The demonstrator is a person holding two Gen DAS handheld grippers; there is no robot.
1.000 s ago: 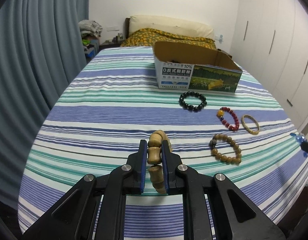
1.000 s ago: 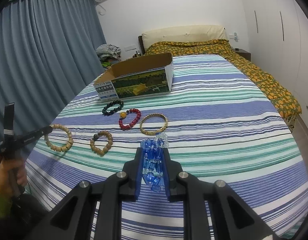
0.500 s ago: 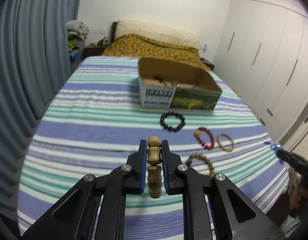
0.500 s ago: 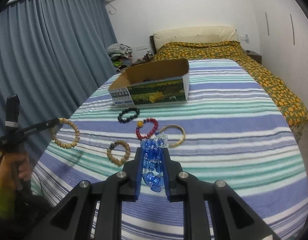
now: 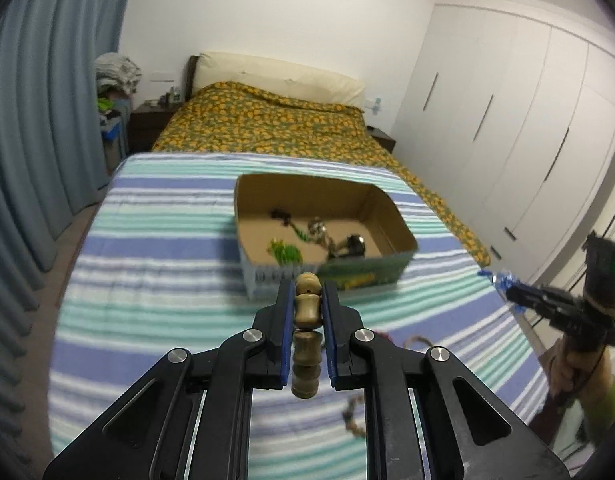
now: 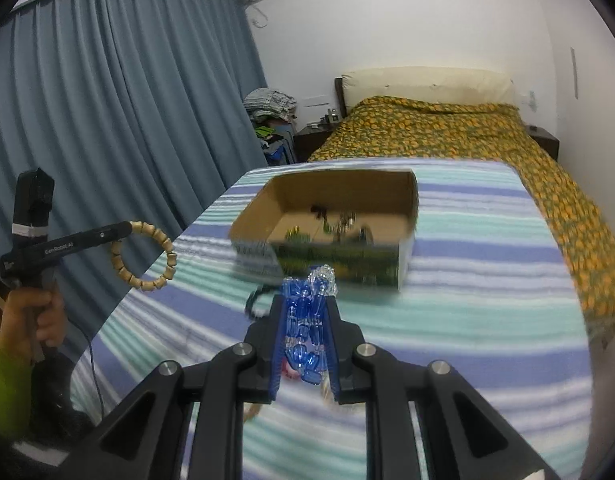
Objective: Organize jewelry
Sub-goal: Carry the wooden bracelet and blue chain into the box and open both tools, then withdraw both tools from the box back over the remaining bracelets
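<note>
both grippers have risen since a second ago, and the cardboard box (image 5: 391, 216) now shows its inside, with small jewelry on its floor. "genrobot.ai" is printed along the left gripper (image 6: 125, 232). its jaws clamp the wooden bead bracelet (image 5: 306, 312), hanging clear of the striped bedspread (image 5: 147, 264). the right gripper (image 6: 305, 336) pinches the blue crystal bracelet (image 6: 303, 320), angled down toward the box.
</note>
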